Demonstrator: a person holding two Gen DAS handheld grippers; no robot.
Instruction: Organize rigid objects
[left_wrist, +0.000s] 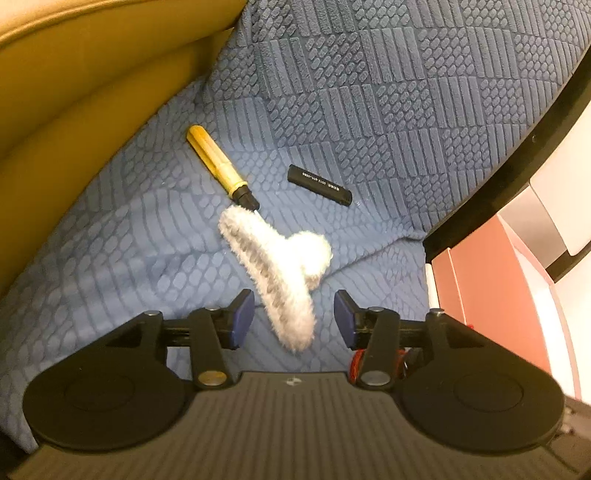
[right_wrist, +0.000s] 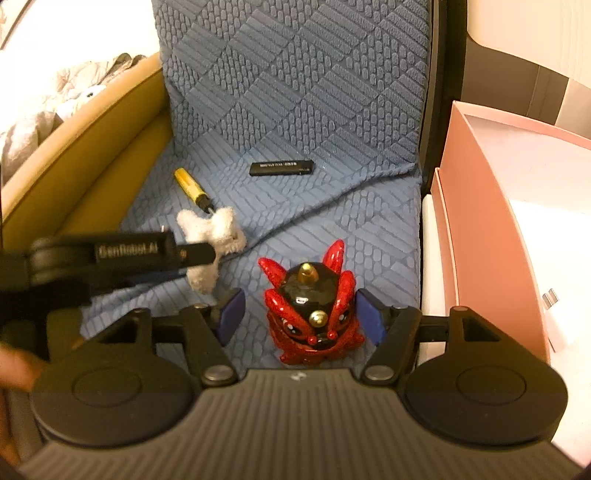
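Note:
A fluffy white hair claw (left_wrist: 284, 273) lies on the blue textured cover (left_wrist: 369, 92). Its near end sits between the blue pads of my left gripper (left_wrist: 293, 319), which stands open with a gap on each side. Beyond it lie a yellow-handled screwdriver (left_wrist: 218, 166) and a black stick with white print (left_wrist: 319, 184). In the right wrist view a red and black horned figurine (right_wrist: 314, 314) stands upright between the pads of my right gripper (right_wrist: 301, 315). That gripper is open, with clear space at the left pad. The left gripper (right_wrist: 201, 264) shows there at the hair claw (right_wrist: 221, 229).
An open pink box (right_wrist: 480, 221) stands to the right of the cover, past a black edge (right_wrist: 434, 110); it also shows in the left wrist view as pink box (left_wrist: 491, 295). Tan leather cushions (right_wrist: 92, 166) rise on the left. A hand (right_wrist: 14, 369) shows at the lower left.

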